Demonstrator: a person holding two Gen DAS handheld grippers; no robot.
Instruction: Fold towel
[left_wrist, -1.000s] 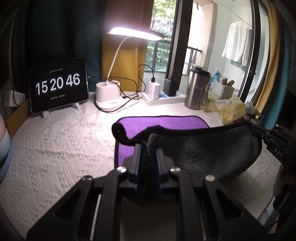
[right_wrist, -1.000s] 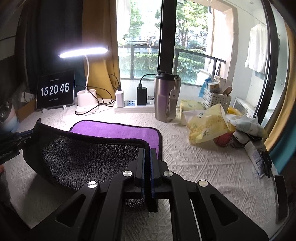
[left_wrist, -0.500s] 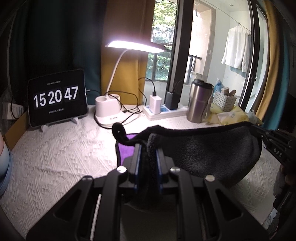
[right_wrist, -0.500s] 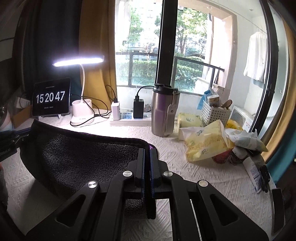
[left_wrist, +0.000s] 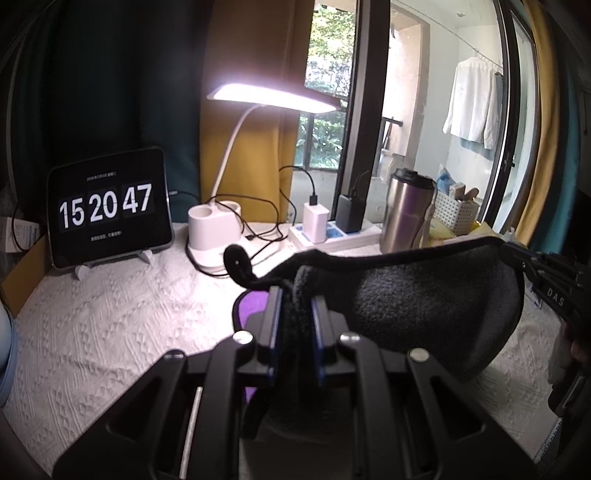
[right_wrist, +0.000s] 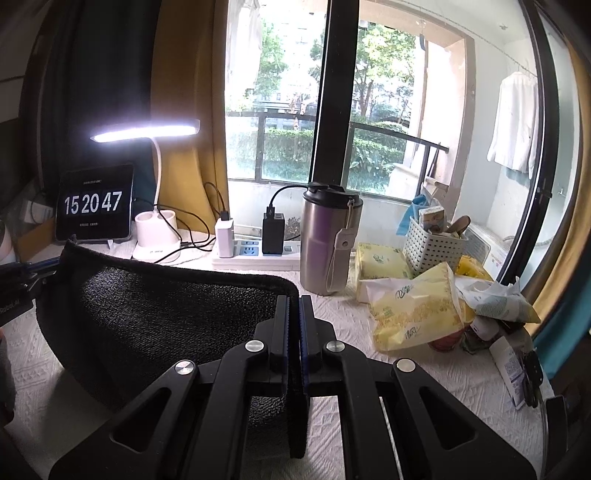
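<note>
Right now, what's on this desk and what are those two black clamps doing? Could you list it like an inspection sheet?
Surface: white textured cloth.
Job's things: towel, dark side out, purple underneath, hanging between both grippers.
Clutter: steel tumbler, white basket, yellow packets, clock tablet, desk lamp.
Grippers: left hand-held gripper and right hand-held gripper, each shut on a towel edge.
Cables: black leads running to the power strip.
Surroundings: window, balcony, hanging shirt.

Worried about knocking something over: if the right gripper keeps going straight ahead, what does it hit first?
Likely the power strip, with its black charger, just left of the steel tumbler. The right gripper holds the towel; depth is uncertain.
</note>
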